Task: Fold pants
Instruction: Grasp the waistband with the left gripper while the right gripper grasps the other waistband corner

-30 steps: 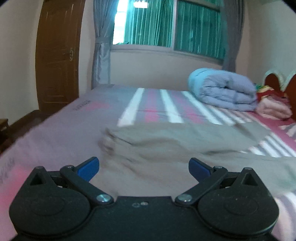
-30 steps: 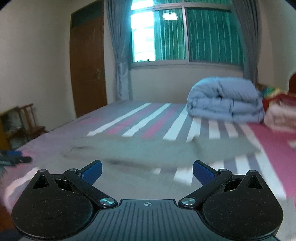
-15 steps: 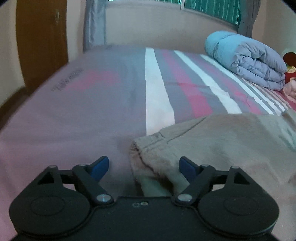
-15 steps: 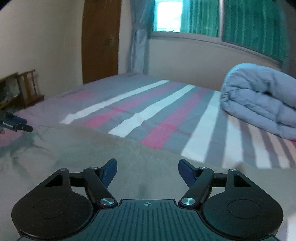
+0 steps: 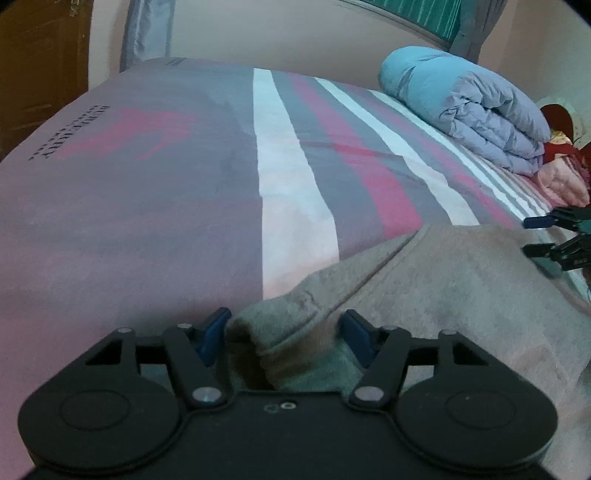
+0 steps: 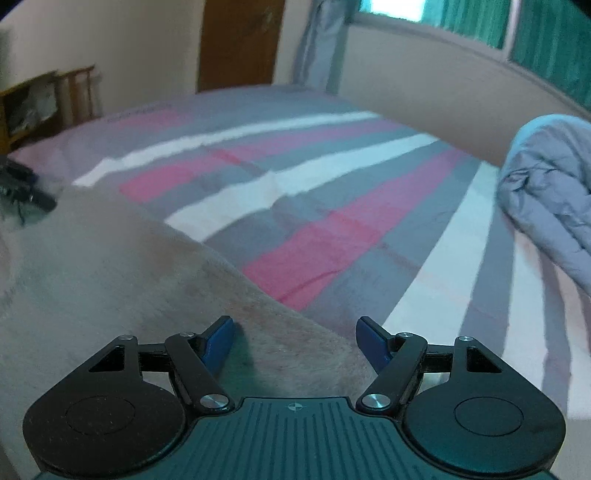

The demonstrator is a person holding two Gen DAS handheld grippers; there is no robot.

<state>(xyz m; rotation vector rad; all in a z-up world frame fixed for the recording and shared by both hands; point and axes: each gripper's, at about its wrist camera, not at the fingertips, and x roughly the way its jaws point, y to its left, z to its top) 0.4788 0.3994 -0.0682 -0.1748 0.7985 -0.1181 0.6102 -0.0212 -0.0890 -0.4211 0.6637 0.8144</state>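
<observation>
Beige-grey pants (image 5: 443,280) lie flat on the striped bed. My left gripper (image 5: 284,338) is open, its blue fingertips (image 5: 214,332) on either side of a cuff or corner of the pants, low over the bed. My right gripper (image 6: 295,341) is open, low over the far edge of the pants (image 6: 92,277), with the cloth between its blue fingertips (image 6: 371,341). The right gripper also shows at the right edge of the left wrist view (image 5: 543,236). The left gripper shows at the left edge of the right wrist view (image 6: 22,188).
The bed sheet (image 5: 147,206) has grey, white and pink stripes. A rolled blue-grey quilt (image 5: 472,107) lies at the far right, with pink and red bedding (image 5: 561,177) beside it. A brown door (image 6: 240,40), a wooden chair (image 6: 74,92) and a curtained window (image 6: 480,22) stand beyond the bed.
Both grippers have come down from a high view of the room to the pants. The left one now straddles the cuff end; the right one sits over the pants' far edge. Both stay open.
</observation>
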